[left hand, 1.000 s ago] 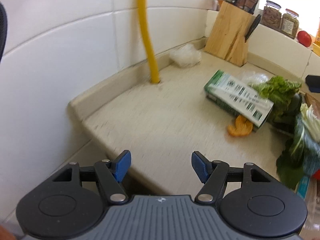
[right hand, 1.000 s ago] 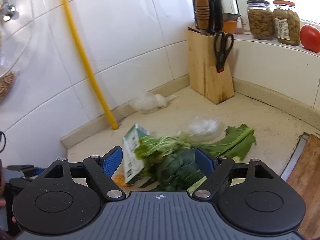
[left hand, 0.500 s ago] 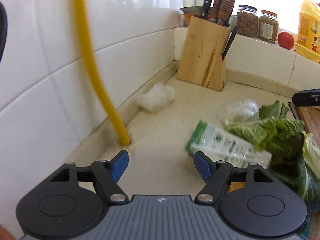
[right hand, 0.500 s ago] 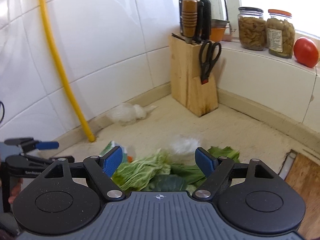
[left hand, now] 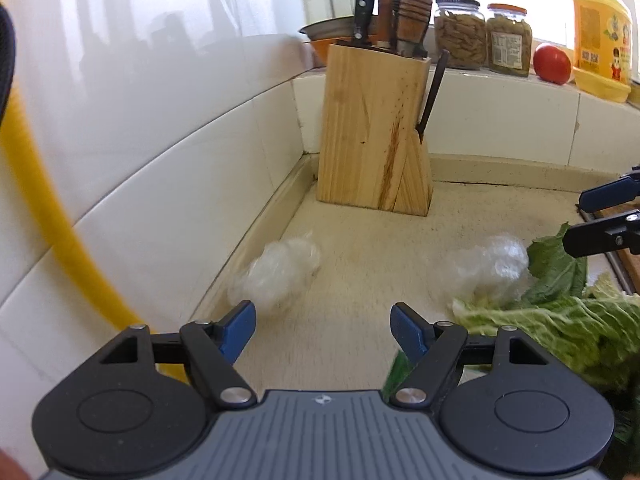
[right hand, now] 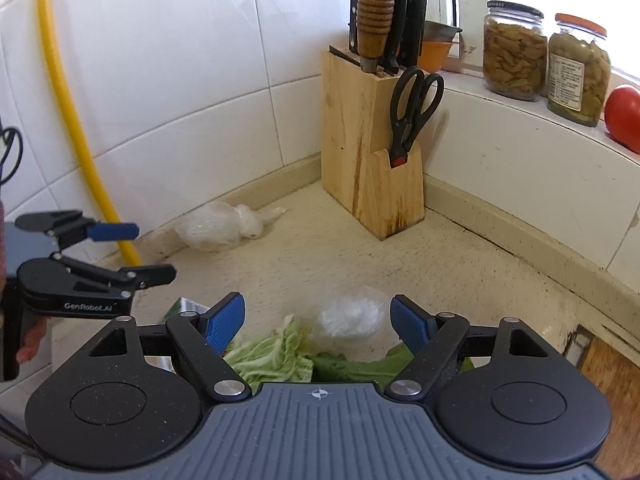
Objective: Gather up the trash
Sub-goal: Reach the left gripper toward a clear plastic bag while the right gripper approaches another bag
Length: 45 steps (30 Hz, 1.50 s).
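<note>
The crumpled plastic wrap by the wall (left hand: 280, 272) lies on the counter against the base of the tiled backsplash, between the yellow pipe (left hand: 60, 240) and the knife block (left hand: 372, 136); in the left wrist view it sits just ahead of the left gripper (left hand: 322, 328) and toward its left finger, near but not yet between the pads; in the right wrist view its long axis runs roughly along the wall, with a twisted tail pointing toward the knife block (right hand: 224, 226); the left gripper is judged the nearer tool for this item. It appears thin, translucent, loosely bunched and probably light and springy; edges are blurred in the left view.

A second plastic wad (right hand: 350, 314) lies directly ahead of the right gripper (right hand: 318, 322), centred between its pads and touching the leafy greens (right hand: 276, 354); the right gripper is plainly the nearer tool here; the wad looks rounder, with no clear long axis.

Both grippers stand wide, nothing held. Judgement: each needs only a short forward advance before closing; the left also needs a slight shift toward the wall; risk of pinching leaf with the second wad. A carton corner (right hand: 186, 306) shows behind the right gripper's left finger; no bin is visible.
</note>
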Available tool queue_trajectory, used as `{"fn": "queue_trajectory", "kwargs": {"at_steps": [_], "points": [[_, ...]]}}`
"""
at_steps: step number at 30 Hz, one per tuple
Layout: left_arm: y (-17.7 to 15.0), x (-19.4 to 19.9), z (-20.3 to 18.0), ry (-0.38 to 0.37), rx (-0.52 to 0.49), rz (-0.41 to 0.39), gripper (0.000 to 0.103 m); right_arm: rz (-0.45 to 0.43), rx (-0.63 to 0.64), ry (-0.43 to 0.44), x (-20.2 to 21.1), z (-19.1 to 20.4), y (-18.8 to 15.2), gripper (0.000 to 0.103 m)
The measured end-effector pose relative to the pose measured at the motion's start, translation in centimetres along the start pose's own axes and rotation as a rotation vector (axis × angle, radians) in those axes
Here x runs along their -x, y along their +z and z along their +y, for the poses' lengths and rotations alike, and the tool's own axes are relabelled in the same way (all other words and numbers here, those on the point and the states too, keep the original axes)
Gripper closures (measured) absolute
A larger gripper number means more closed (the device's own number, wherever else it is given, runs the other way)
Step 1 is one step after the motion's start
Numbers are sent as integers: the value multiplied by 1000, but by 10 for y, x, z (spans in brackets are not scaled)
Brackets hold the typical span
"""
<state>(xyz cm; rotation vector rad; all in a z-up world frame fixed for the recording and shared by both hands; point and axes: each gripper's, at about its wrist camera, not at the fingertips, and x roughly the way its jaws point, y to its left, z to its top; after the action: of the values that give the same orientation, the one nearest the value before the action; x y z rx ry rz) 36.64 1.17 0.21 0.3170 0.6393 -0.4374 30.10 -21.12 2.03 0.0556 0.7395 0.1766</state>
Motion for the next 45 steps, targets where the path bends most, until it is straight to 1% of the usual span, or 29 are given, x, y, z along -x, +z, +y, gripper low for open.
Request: {"fn": "queue_trajectory", "kwargs": {"at_steps": [8, 13, 20, 23, 26, 28, 31, 34, 36, 38, 41, 43, 45], "points": [[20, -35, 3, 2, -51, 8, 31, 40, -2, 1, -26, -10, 7, 18], [26, -59, 3, 1, -80, 20, 31, 74, 11, -3, -44, -11, 11, 18], [26, -92, 6, 22, -117, 51, 31, 122, 10, -10, -70, -17, 15, 18], [23, -106, 8, 23, -112, 76, 31, 143, 17, -9, -82, -17, 16, 18], [18, -116, 11, 9, -95, 100, 31, 163, 19, -2, -92, -16, 13, 19], [15, -121, 11, 17, -94, 111, 31, 171, 21, 1, -97, -16, 11, 20], [12, -125, 11, 27, -100, 114, 31, 182, 12, -21, -102, -17, 9, 24], [12, -129, 12, 32, -96, 113, 31, 195, -11, -25, -107, -20, 7, 31], [12, -132, 12, 29, -91, 117, 32, 211, -20, -38, -110, -20, 5, 41], [12, -131, 10, 8, -83, 128, 36, 215, -38, -34, -110, -21, 4, 44], [8, -117, 4, -70, -86, 137, 41, 208, -51, -26, -103, -20, 4, 49], [6, -103, 1, -137, -78, 143, 41, 207, -61, -13, -98, -19, 6, 50], [6, -92, 1, -176, -70, 142, 41, 198, -69, -4, -94, -21, 6, 50]]}}
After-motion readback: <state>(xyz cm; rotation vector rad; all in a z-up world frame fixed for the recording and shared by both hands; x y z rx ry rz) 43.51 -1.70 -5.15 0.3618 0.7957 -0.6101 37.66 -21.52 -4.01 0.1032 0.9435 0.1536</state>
